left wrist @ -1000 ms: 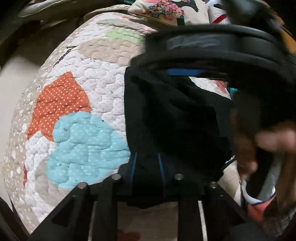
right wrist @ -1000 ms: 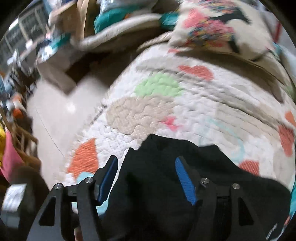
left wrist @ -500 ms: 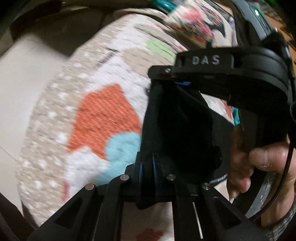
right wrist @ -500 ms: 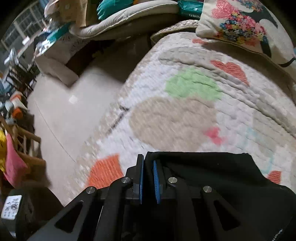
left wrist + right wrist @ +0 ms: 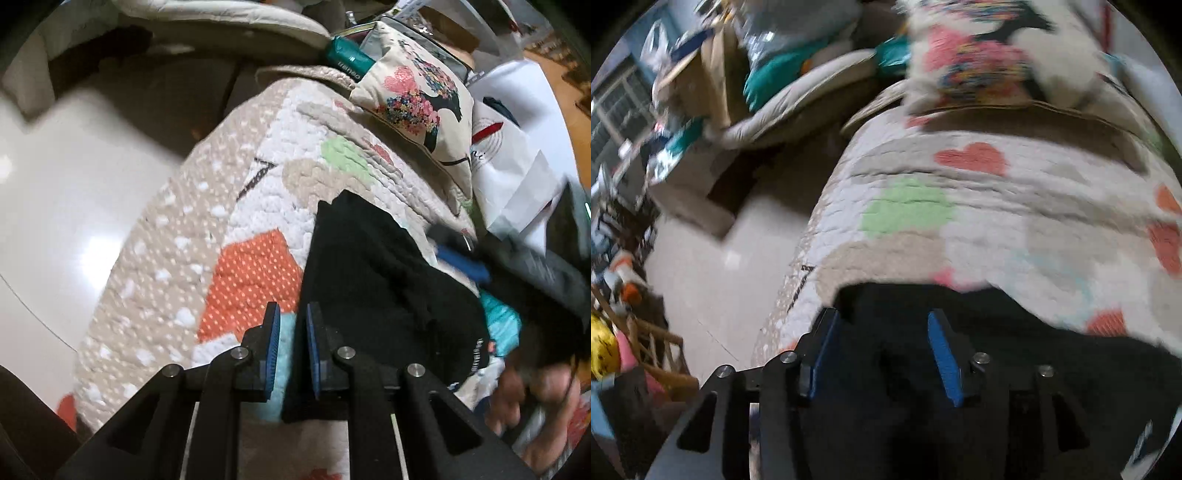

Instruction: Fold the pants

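The black pants (image 5: pixel 376 280) lie bunched on a patchwork quilt (image 5: pixel 258 206). My left gripper (image 5: pixel 291 332) sits at the pants' left edge with its blue pads a small gap apart; quilt shows between them and no cloth is held. My right gripper (image 5: pixel 882 350) is open, its blue pads wide apart above the black pants (image 5: pixel 960 332), which fill the lower part of that view. The right gripper's body and the hand holding it show blurred at the right of the left wrist view.
A floral pillow (image 5: pixel 417 96) lies at the quilt's far end, and it shows in the right wrist view (image 5: pixel 979 59) too. White bags (image 5: pixel 517 155) lie to the right. The bed edge drops to a pale floor (image 5: pixel 74 221) on the left. Clutter and a couch (image 5: pixel 798 103) stand beyond.
Both grippers were shut on the pants half a second ago and have let go. The right one has opened wide, the left one slightly. The pants have dropped onto the quilt.
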The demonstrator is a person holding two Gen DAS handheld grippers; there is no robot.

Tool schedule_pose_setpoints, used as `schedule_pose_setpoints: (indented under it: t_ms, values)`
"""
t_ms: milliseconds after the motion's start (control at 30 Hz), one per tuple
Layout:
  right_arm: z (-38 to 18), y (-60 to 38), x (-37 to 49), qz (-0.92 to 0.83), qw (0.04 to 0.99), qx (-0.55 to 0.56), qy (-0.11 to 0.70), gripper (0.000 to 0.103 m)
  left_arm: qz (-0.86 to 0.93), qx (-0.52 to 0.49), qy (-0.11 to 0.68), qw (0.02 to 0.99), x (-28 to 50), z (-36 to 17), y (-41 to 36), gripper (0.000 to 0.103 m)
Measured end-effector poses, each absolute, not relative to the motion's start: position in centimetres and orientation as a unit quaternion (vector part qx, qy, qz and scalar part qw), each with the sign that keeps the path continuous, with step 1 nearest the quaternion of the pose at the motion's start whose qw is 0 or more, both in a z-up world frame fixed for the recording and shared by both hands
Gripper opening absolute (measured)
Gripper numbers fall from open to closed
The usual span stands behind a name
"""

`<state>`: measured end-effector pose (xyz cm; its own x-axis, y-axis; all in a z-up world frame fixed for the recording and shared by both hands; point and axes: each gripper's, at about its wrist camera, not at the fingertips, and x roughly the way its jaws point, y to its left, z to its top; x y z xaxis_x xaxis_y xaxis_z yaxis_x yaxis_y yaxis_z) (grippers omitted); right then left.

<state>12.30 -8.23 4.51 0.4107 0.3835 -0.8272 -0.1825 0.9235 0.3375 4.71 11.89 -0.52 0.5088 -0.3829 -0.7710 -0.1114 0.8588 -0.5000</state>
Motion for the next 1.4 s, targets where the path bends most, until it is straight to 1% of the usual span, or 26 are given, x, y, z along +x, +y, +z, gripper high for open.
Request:
schedule_pose_setpoints:
  t_ms: [67,133,167,267,333,433,533,633,667,700,733,767,833,900,1000,1133,1267,1300,1333,1367,1400]
  values:
    - [3.2,-9.1,10.1,0.162,0.828,0.104,0.526,0.054,-0.082,-0.233,0.496,0.832,5.3,-0.7,11.2,0.014]
    - [1.7,-9.2,8.1,0.152,0.830,0.088,0.530,0.054,-0.083,-0.198,0.516,0.829,5.5,-1.7,9.9,0.020]
    - [1.0,-9.4,7.4,0.150,0.827,0.082,0.535,0.054,-0.081,-0.189,0.526,0.826,6.0,-2.3,9.3,0.025]
    - [-1.8,-10.7,5.6,0.124,0.823,0.067,0.551,0.055,-0.079,-0.181,0.526,0.827,5.6,-2.5,9.4,0.031]
    - [-1.3,-12.5,4.4,0.123,0.830,0.108,0.532,0.056,-0.068,-0.166,0.513,0.840,5.3,-1.8,9.6,0.034]
    - [0.6,-16.1,2.1,0.104,0.846,0.171,0.494,0.056,-0.056,-0.169,0.501,0.847,4.8,-0.6,10.4,0.034]
    - [1.9,-21.2,-0.3,0.046,0.863,0.226,0.450,0.058,-0.077,-0.180,0.489,0.850,4.7,1.7,10.0,0.034]
    - [1.8,-25.9,-2.0,-0.027,0.861,0.280,0.424,0.058,-0.119,-0.129,0.473,0.864,5.2,4.7,6.0,0.036]
    - [1.4,-27.4,-2.6,-0.064,0.857,0.296,0.417,0.058,-0.136,-0.107,0.469,0.866,5.3,5.6,4.2,0.039]
    - [1.0,-28.8,-3.2,-0.103,0.851,0.309,0.411,0.058,-0.148,-0.093,0.468,0.866,5.6,6.0,2.9,0.044]
    - [0.6,-29.9,-3.8,-0.132,0.844,0.323,0.407,0.058,-0.169,-0.067,0.465,0.866,6.2,7.0,0.5,0.046]
    - [0.1,-30.9,-4.4,-0.150,0.835,0.342,0.404,0.060,-0.189,-0.046,0.463,0.864,6.8,7.8,-1.7,0.050]
    - [-0.9,-32.3,-5.0,-0.149,0.816,0.388,0.401,0.060,-0.223,-0.021,0.463,0.857,7.6,8.7,-5.1,0.052]
    - [-1.6,-32.8,-5.1,-0.144,0.807,0.407,0.403,0.060,-0.263,0.001,0.475,0.840,9.0,9.0,-9.5,0.053]
    - [-2.0,-33.0,-5.1,-0.142,0.807,0.410,0.401,0.060,-0.301,0.020,0.499,0.812,10.7,8.3,-15.2,0.053]
    - [-3.1,-33.2,-4.8,-0.141,0.798,0.425,0.403,0.060,-0.340,0.064,0.523,0.779,12.6,5.9,-22.3,0.053]
    - [-3.6,-33.6,-3.8,-0.140,0.802,0.430,0.390,0.060,-0.363,0.085,0.552,0.746,14.1,2.9,-27.0,0.053]
    - [-3.6,-33.7,-3.5,-0.139,0.803,0.431,0.389,0.060,-0.365,0.090,0.561,0.738,14.5,1.9,-28.1,0.055]
    - [-3.7,-33.8,-3.3,-0.139,0.802,0.432,0.388,0.060,-0.361,0.098,0.569,0.732,14.9,1.0,-28.9,0.059]
    - [-3.8,-33.9,-3.1,-0.140,0.803,0.433,0.385,0.060,-0.357,0.106,0.575,0.728,15.2,0.1,-29.6,0.068]
    - [-3.9,-33.9,-3.1,-0.140,0.803,0.435,0.383,0.060,-0.355,0.113,0.577,0.727,15.4,-0.5,-30.1,0.072]
